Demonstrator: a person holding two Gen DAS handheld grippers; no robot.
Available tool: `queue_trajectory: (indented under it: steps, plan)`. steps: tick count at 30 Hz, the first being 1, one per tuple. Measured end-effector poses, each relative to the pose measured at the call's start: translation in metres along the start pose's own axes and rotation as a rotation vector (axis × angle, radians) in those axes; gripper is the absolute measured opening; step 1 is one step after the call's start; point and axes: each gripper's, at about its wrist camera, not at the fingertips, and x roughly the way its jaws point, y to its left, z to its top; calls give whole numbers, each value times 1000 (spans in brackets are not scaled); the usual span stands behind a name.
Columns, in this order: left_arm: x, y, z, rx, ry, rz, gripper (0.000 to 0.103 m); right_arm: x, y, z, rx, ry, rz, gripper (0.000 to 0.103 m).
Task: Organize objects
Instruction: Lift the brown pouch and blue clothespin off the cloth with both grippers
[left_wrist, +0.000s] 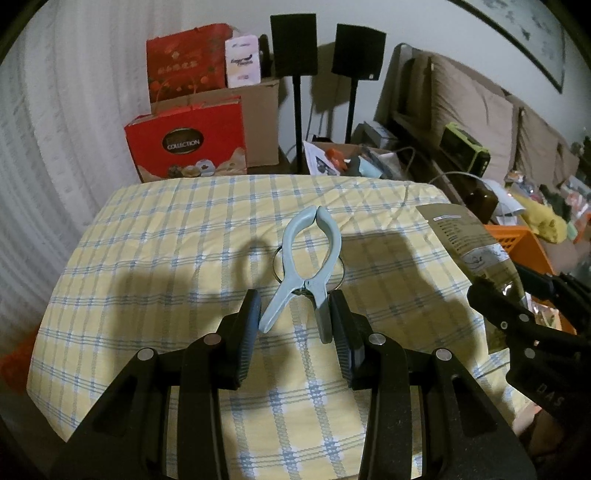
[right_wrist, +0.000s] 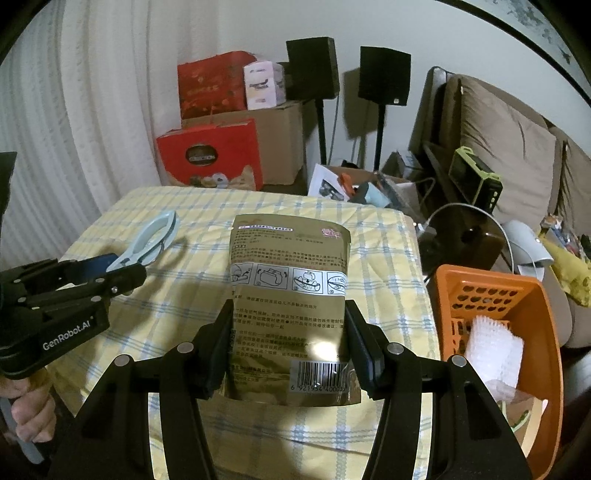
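Observation:
My left gripper (left_wrist: 294, 314) is shut on the handles of a large pale blue clip (left_wrist: 308, 254) and holds it above the yellow plaid cloth (left_wrist: 166, 258). A metal ring hangs behind the clip. The clip also shows in the right wrist view (right_wrist: 147, 243), where the left gripper (right_wrist: 110, 275) is at the left. My right gripper (right_wrist: 290, 328) is shut on a gold foil pouch (right_wrist: 290, 291) with printed text and a barcode, held upright above the cloth. The pouch shows in the left wrist view (left_wrist: 469, 236) at the right.
An orange plastic basket (right_wrist: 546, 332) with a white bristly item (right_wrist: 493, 347) stands right of the table. Red gift boxes (left_wrist: 188, 144), a cardboard box and two black speakers (left_wrist: 293, 44) stand behind. A cluttered sofa (right_wrist: 509, 147) is at the right.

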Motion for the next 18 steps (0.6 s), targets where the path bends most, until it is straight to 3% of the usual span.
queue_trajectory:
  steps: [18]
  plan:
    - [-6,-12,0,6,-6,17,35,-12,-24,-2,38,-18,-26,57]
